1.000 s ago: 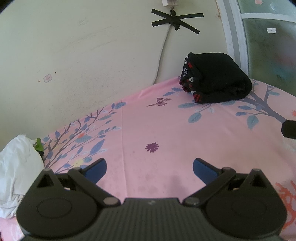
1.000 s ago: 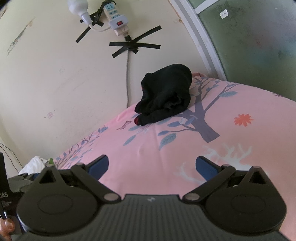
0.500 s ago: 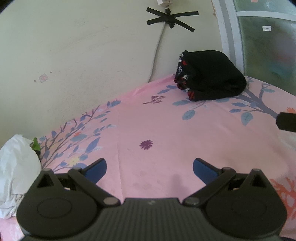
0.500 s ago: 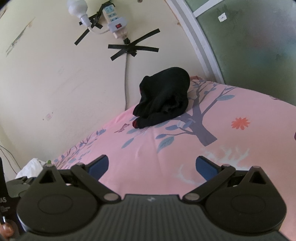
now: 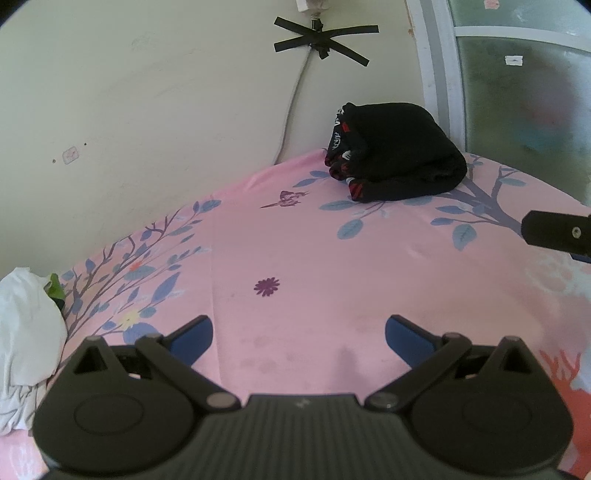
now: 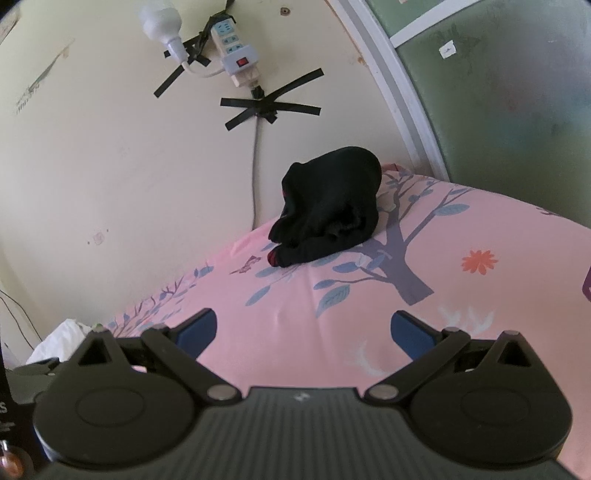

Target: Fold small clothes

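Note:
A folded black garment with red trim (image 5: 393, 162) (image 6: 328, 212) lies on the pink flowered sheet (image 5: 303, 254) (image 6: 461, 295), far off near the wall and window frame. My left gripper (image 5: 298, 338) hovers open over bare sheet, nothing between its blue pads. My right gripper (image 6: 303, 330) is likewise open and empty, well short of the black garment. A crumpled white cloth (image 5: 26, 332) (image 6: 59, 338) lies at the left edge of the bed. The black tip of the right gripper (image 5: 557, 232) shows at the right edge of the left wrist view.
The cream wall (image 5: 147, 110) borders the bed, with a grey cable (image 5: 291, 110) taped by black strips and a power strip (image 6: 236, 59) with a bulb (image 6: 162, 26). A frosted window (image 5: 524, 92) stands at the right. A small green item (image 5: 55, 288) sits by the white cloth.
Both cameras shifted slightly; the black garment sits a little higher and farther in the views. Both grippers stay open and empty.

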{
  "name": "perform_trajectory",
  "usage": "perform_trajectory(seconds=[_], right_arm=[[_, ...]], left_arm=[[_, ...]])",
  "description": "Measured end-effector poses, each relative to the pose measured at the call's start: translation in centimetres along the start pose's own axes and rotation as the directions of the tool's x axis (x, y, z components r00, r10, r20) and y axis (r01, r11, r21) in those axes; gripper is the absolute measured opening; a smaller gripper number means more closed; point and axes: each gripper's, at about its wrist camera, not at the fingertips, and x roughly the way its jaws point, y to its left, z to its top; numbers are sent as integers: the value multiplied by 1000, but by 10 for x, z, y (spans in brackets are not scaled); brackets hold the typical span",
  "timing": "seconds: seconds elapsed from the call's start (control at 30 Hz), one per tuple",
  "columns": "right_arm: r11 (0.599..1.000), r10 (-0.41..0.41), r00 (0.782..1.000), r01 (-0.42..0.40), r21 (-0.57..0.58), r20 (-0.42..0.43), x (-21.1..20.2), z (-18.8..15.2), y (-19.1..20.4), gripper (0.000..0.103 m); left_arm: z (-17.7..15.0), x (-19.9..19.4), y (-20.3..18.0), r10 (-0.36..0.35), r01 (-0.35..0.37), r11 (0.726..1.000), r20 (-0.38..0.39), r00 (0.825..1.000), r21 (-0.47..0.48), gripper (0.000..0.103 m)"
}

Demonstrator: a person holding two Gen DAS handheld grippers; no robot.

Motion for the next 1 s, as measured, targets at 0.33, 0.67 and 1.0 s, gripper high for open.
perform_trajectory(seconds=[0.33,0.67,1.0], right_arm=[[1000,-5,1000,5,6,-1,1,-1,-2,97],[1000,-7,1000,7,10,-3,2,-4,-4,97],[1000,-20,1000,20,-10,0,2,-6,-2,97]], left_arm=[[-3,0,-3,-25,25,1000,-16,1000,7,103],[-3,-1,-5,-27,28,1000,-18,999,6,103],[-3,2,1,-88,87,996,-30,996,-16,103]])
